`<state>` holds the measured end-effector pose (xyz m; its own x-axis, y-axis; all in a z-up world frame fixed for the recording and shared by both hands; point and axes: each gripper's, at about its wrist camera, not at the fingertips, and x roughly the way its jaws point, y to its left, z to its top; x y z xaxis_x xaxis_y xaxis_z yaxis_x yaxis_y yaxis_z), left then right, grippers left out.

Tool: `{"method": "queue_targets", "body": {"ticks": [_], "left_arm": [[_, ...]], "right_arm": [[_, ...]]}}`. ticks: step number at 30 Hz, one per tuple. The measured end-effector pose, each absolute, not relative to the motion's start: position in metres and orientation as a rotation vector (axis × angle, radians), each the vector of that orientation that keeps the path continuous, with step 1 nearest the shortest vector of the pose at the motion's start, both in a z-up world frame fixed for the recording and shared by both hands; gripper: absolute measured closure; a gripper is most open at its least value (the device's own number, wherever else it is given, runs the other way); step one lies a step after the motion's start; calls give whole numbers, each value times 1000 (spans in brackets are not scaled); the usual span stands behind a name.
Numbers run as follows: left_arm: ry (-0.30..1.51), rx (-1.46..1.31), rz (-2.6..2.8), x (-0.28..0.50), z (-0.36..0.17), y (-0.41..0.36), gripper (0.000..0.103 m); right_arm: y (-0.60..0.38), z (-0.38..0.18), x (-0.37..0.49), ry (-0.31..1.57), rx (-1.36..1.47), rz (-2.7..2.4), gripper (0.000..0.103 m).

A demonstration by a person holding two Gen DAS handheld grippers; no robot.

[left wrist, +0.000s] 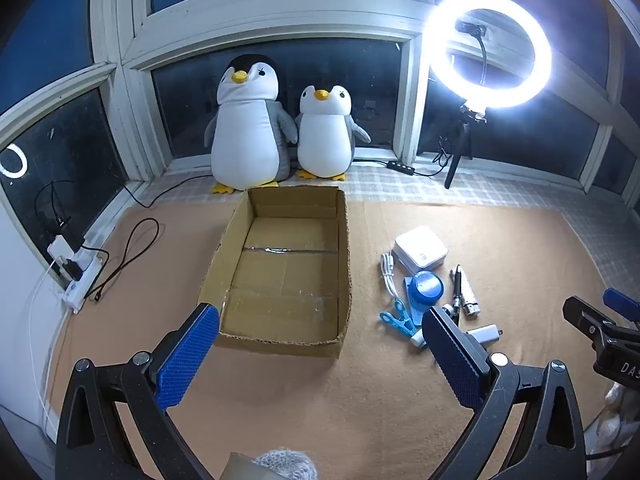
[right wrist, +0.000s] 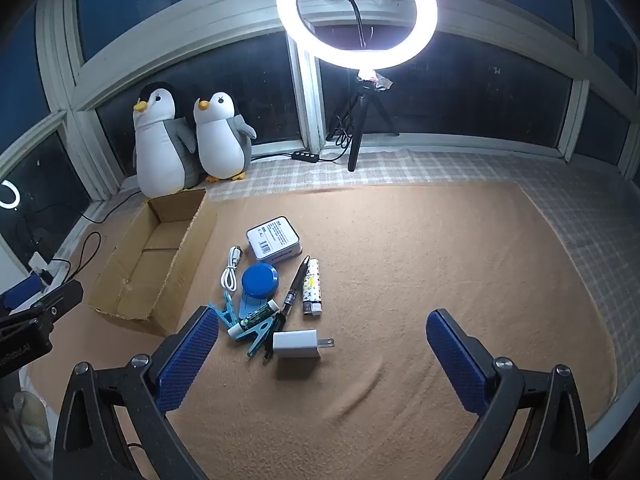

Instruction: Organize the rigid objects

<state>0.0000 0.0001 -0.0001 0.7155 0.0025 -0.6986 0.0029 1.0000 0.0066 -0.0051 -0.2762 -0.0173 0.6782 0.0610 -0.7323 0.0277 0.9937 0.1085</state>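
An empty cardboard box (left wrist: pixel 286 268) (right wrist: pixel 150 264) lies open on the tan mat. To its right sits a cluster of small items: a white square box (left wrist: pixel 419 251) (right wrist: pixel 274 238), a blue round lid (left wrist: pixel 427 287) (right wrist: pixel 260 280), a white cable (left wrist: pixel 388 276) (right wrist: pixel 230 268), blue clips (left wrist: pixel 396 318) (right wrist: pixel 224 310), a black pen (right wrist: pixel 294 288), a patterned lighter (right wrist: pixel 312 288), a lip balm tube (right wrist: pixel 254 318) and a white charger plug (right wrist: pixel 298 344). My left gripper (left wrist: pixel 320 348) hovers open over the box's near edge. My right gripper (right wrist: pixel 322 354) is open, just right of the charger.
Two plush penguins (left wrist: pixel 276 128) (right wrist: pixel 188 140) stand behind the box by the window. A lit ring light (left wrist: pixel 488 50) (right wrist: pixel 356 12) on a tripod stands at the back. A power strip (left wrist: pixel 76 276) with cables lies at the left wall.
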Motion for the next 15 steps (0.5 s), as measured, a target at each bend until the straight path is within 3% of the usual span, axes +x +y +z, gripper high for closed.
{"method": "queue_targets", "body": {"ticks": [15], "left_arm": [[766,10,12,-1,-6,-1,1]], "right_arm": [[-277,-23,-1,825,109,25,0]]}}
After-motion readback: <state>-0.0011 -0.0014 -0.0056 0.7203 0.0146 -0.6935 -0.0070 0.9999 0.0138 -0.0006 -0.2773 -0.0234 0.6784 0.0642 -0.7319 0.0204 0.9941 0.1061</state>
